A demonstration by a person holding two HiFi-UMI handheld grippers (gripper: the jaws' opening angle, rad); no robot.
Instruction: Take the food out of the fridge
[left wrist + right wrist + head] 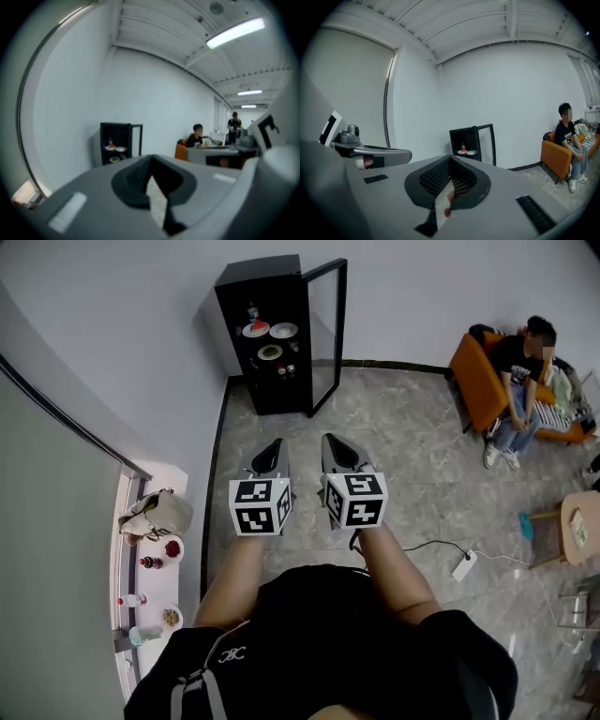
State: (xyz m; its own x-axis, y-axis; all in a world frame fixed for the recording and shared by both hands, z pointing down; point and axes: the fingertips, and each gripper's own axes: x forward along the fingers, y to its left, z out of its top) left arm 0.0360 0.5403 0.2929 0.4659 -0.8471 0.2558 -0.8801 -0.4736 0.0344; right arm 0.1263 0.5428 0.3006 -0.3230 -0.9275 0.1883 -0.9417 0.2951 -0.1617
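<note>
The food (270, 341) sits far off and small in the fridge (242, 343). A plate (255, 329) with something red, a pale plate beside it, a green dish (270, 352) one shelf lower and a bottle (252, 310) at the top can be told. The little things under the dish are too small to name. The fridge's bottom part shows only black. In the left gripper view the same shelves (115, 149) are a few blurred specks.

The left gripper (275, 446) and right gripper (331, 441) are both clenched, tips together with nothing between them (each gripper view shows only a sliver of floor through the gap). They are held side by side, level with each other and pointing toward the fridge, well apart from it. In its own view the left gripper (151, 158) has the other's body filling the right edge and covering most of the sofa. The right gripper (450, 159) likewise has its partner jutting in from the left.

The fridge stands against the wall with its glass door (328, 334) swung out to the right. Bare floor (394, 427) lies between it and the grippers. A person (518, 381) sits on an orange sofa (473, 381) at the right. A second person (234, 125) stands further back, seen only in the left gripper view. A power strip (464, 565) lies on the floor, a table (577, 531) is cut off by the right edge, and a sill (131, 559) at the left holds a bag (161, 512), bowls and bottles.
</note>
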